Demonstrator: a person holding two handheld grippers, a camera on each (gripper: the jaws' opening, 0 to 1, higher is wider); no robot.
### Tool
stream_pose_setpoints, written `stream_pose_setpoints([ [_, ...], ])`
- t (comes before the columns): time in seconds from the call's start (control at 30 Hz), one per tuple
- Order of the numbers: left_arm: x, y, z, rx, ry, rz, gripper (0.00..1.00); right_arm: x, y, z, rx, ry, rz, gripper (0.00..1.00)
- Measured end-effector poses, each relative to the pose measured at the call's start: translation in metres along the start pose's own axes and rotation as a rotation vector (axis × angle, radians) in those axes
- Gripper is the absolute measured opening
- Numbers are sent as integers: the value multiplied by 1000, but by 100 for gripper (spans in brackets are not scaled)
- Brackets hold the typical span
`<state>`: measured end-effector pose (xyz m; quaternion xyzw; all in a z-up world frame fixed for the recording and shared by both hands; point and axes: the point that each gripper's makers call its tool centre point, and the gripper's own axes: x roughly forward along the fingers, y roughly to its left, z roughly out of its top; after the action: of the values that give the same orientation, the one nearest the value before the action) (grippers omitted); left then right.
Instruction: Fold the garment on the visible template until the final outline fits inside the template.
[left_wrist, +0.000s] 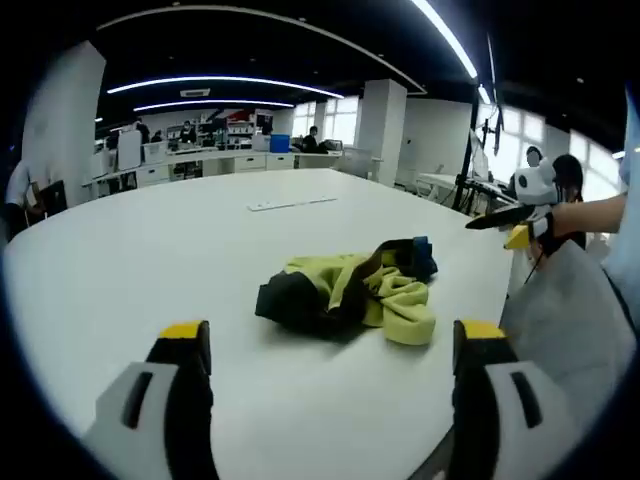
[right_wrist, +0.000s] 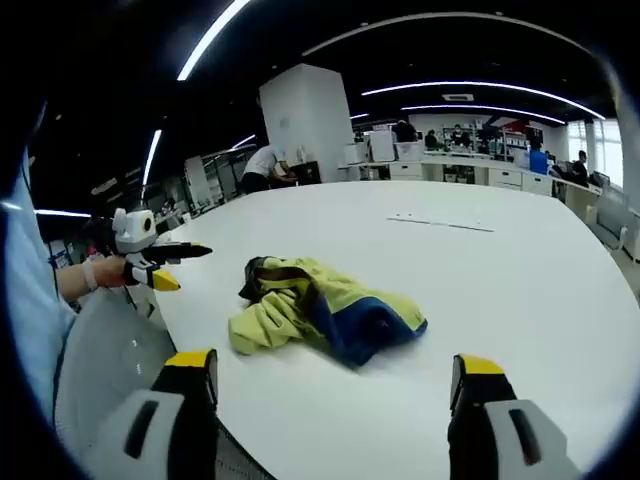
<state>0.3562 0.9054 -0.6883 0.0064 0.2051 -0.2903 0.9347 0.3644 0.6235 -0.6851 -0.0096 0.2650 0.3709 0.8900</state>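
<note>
Overhead strip lights (left_wrist: 215, 80), white table (left_wrist: 150, 250), crumpled garment (left_wrist: 350, 290)

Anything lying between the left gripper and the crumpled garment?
No. In the left gripper view, bare white table separates the open left gripper from the garment.

A crumpled yellow-green and dark navy garment (left_wrist: 350, 292) (right_wrist: 325, 310) lies bunched in a heap on the white tabletop (left_wrist: 200, 240) (right_wrist: 480, 270), unfolded.
</note>
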Motion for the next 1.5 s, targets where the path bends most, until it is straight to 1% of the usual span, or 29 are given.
stream_pose_setpoints([
  [0.13, -1, 0, 0, -2, 0, 1, 97, 0, 1, -2, -5, 7, 4, 98],
  [0.5, -1, -2, 0, 0, 5, -4, 97, -3, -5, 2, 4, -3, -8, 98],
  [0.83, 0, -3, -1, 1, 12, -14, 97, -2, -2, -5, 3, 14, -7, 97],
  [0.93, 1, -5, -2, 10, 22, -18, 96, -1, -3, -5, -4, 17, -9, 97],
  [1.07, 0, -6, -1, 11, 17, -20, 96, -2, -5, -2, -8, 12, -11, 97],
  [1.2, 1, -7, -3, 11, 27, -23, 95, -3, -9, 0, -20, 10, -17, 96],
  [1.5, 0, -8, -4, 14, 39, -29, 91, -3, -15, -2, -28, 20, -29, 92],
])
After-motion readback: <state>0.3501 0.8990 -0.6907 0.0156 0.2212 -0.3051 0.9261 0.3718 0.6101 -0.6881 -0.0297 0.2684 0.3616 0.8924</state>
